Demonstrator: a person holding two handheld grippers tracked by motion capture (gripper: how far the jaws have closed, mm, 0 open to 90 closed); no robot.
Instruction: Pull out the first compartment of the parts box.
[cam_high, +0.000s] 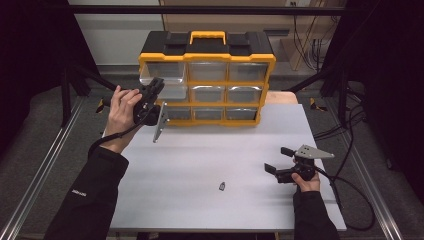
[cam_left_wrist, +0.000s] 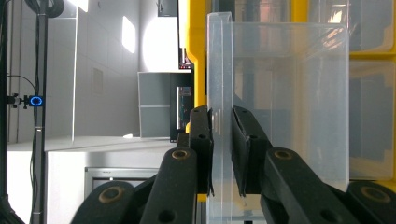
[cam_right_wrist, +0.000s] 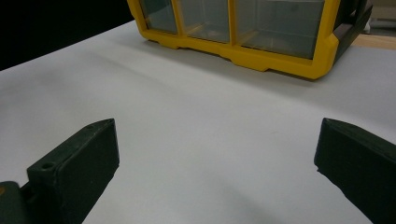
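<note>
A yellow and black drawer cabinet stands at the back of the white table. Its top-left clear drawer sticks out a little from the frame. My left gripper, held up in the raised left hand, is shut on that drawer's front edge; in the left gripper view the clear drawer has its thin wall pinched between the black jaws of the left gripper. My right gripper rests low at the table's right side, open and holding nothing. The right gripper faces the cabinet across bare table.
A small dark part lies on the table near the front, left of the right gripper. The cabinet's other drawers sit pushed in. Black frame rails and cables run along both sides of the table.
</note>
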